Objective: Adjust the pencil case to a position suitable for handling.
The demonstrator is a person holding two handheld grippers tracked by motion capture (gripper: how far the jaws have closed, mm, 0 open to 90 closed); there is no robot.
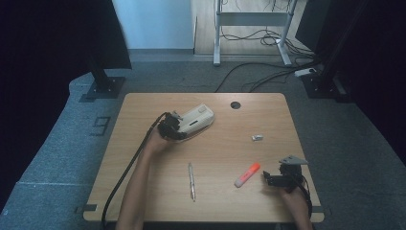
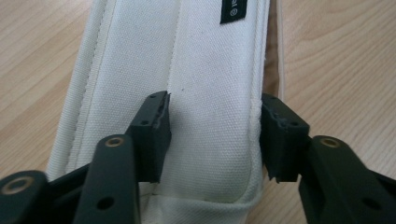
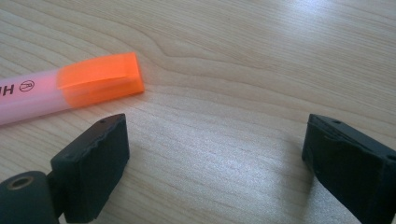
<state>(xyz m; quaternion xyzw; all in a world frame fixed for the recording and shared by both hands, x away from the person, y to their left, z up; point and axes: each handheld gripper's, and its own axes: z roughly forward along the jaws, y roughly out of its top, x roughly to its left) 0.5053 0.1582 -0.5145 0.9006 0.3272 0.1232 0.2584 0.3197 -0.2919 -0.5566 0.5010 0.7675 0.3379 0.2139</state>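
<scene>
The left gripper (image 2: pixel 212 135) squeezes the near end of the white cloth pencil case (image 2: pixel 187 84), which lies on the far left of the table (image 1: pixel 225 153). The right gripper (image 3: pixel 217 158) is spread wide, holding nothing, beside the orange highlighter (image 3: pixel 70 91).

The pencil case (image 2: pixel 205 93) is matt woven white cloth; the bench (image 3: pixel 261 60) smooth pale wood grain; the highlighter (image 3: pixel 70 88) glossy translucent plastic.
</scene>
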